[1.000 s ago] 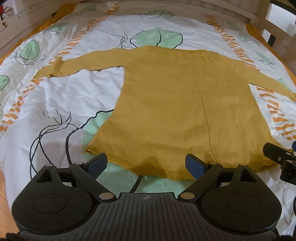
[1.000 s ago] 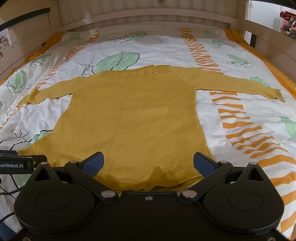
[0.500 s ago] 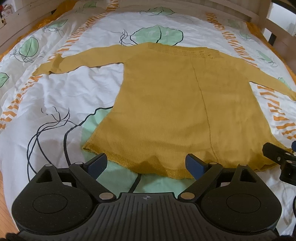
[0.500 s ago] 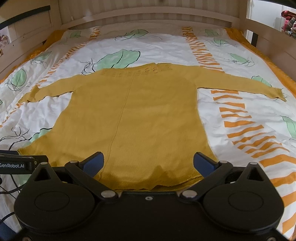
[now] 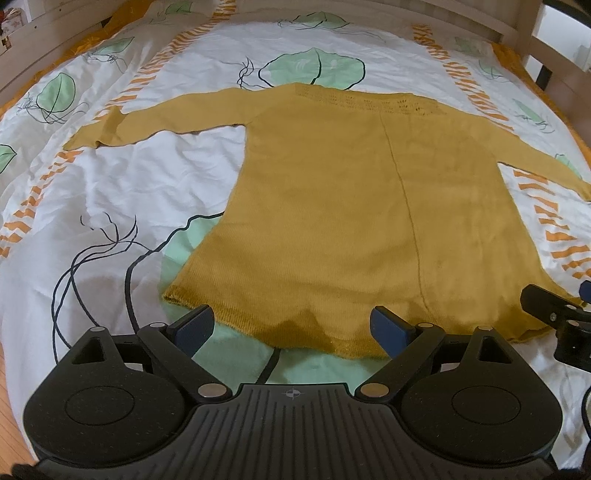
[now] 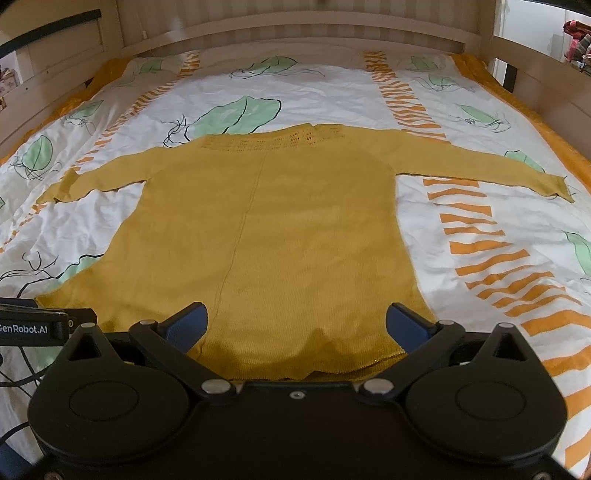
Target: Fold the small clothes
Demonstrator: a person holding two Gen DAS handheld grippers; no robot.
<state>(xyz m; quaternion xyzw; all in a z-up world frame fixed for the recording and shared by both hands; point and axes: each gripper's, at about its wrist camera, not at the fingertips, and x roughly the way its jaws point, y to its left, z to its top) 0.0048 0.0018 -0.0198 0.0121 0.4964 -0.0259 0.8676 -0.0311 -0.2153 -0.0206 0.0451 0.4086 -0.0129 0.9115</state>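
A mustard yellow knit sweater (image 5: 351,206) lies flat on the bed, both sleeves spread out, hem toward me; it also shows in the right wrist view (image 6: 280,236). My left gripper (image 5: 291,326) is open and empty, its blue pads just above the left half of the hem. My right gripper (image 6: 297,325) is open and empty over the right half of the hem. The right gripper's edge shows in the left wrist view (image 5: 554,314); the left gripper's edge shows in the right wrist view (image 6: 33,325).
The bed has a white cover (image 6: 480,229) with green leaves and orange stripes. A wooden headboard (image 6: 295,33) and side rails (image 5: 48,48) surround it. Wooden floor (image 5: 11,417) shows at the near left.
Both grippers have edged slightly forward and lower toward the sweater's hem. Both stay open. The sweater has not moved.
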